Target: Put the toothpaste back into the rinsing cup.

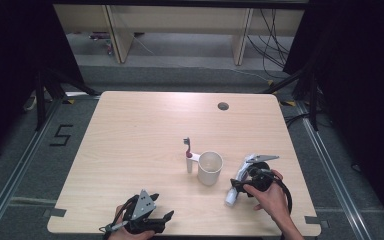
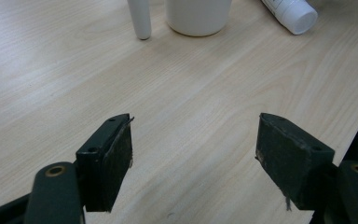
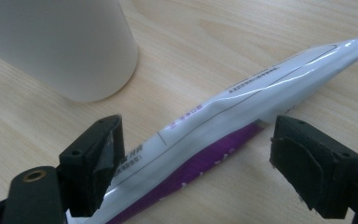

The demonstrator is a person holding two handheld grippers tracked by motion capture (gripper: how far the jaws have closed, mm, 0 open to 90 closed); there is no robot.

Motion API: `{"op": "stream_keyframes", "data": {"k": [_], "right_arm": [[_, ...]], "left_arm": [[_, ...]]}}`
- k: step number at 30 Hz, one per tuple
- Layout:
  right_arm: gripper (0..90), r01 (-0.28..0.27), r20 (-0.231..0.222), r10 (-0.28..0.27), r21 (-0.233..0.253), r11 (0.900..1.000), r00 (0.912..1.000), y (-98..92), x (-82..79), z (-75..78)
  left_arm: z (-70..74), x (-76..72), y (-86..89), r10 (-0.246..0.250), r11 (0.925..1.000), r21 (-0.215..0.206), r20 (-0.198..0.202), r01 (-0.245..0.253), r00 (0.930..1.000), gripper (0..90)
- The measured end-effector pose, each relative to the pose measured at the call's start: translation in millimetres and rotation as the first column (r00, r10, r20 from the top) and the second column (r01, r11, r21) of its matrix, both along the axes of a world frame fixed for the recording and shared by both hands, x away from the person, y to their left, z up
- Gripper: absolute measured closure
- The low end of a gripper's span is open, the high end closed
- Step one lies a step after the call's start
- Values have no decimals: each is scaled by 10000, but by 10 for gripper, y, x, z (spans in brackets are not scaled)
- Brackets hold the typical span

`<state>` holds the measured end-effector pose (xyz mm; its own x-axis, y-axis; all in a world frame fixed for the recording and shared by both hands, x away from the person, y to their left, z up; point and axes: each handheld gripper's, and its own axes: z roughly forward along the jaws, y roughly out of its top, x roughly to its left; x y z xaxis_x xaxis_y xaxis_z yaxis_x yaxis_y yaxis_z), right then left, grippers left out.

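White tube [image 3: 223, 126] lying between the right claw's [image 3: 193, 163] spread jaws, not gripped yet

Tube [image 1: 238, 181] sits flat on the worktop [image 1: 145, 125] just right of the cup [image 1: 210, 168], long axis running from cap near the person up to the crimped end further off; in the right gripper view it crosses the gap on a slant, so I'd guess the jaws want squaring to the tube's sides before closing; left claw [image 2: 193, 163] is wide too, holding nothing, well off at the near edge; right is clearly nearer.
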<state>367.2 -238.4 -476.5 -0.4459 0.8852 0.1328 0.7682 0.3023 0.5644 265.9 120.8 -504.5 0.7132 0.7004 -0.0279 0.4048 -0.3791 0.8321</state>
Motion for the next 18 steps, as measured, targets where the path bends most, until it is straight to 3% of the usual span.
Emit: {"op": "stream_keyframes", "data": {"k": [3,4,5,6,7,8,12,14,18], "right_arm": [[184,-329,-87,327,-254,9991,9994,-26,39,-8],[185,-433,-26,433,-43,9991,9991,-18,49,-13],[189,-171,-336,175,117,9998,9993,12,35,-8],[198,-400,-159,401,14,9992,9991,17,58,-21],[205,-278,-394,279,33,9996,9988,34,53,-13],[217,-715,-82,713,-243,9971,9974,11,82,-20],[254,-441,-37,440,-496,9978,9990,56,76,-28],[283,-771,-65,768,-760,9941,9970,23,92,-12],[321,-714,-297,696,-620,9955,9971,4,95,1]], "left_arm": [[-4,-4,-2,-17,10000,29,-19,17,10000,269],[-7,-4,-10,1,10000,-71,-7,-1,10000,269],[-5,-1,-9,-16,10000,-23,-5,16,10000,269],[-11,3,-13,-34,10000,-59,-10,34,10000,268],[-11,3,-13,-34,10000,-59,-10,34,10000,269],[-15,-2,-12,-57,10000,-20,2,57,10000,268],[-8,-3,-11,-53,10000,9,-15,53,10000,268],[-7,-4,-10,-70,10000,19,-8,70,10000,268],[-9,2,-15,-104,9999,6,-17,104,9999,269]]}}
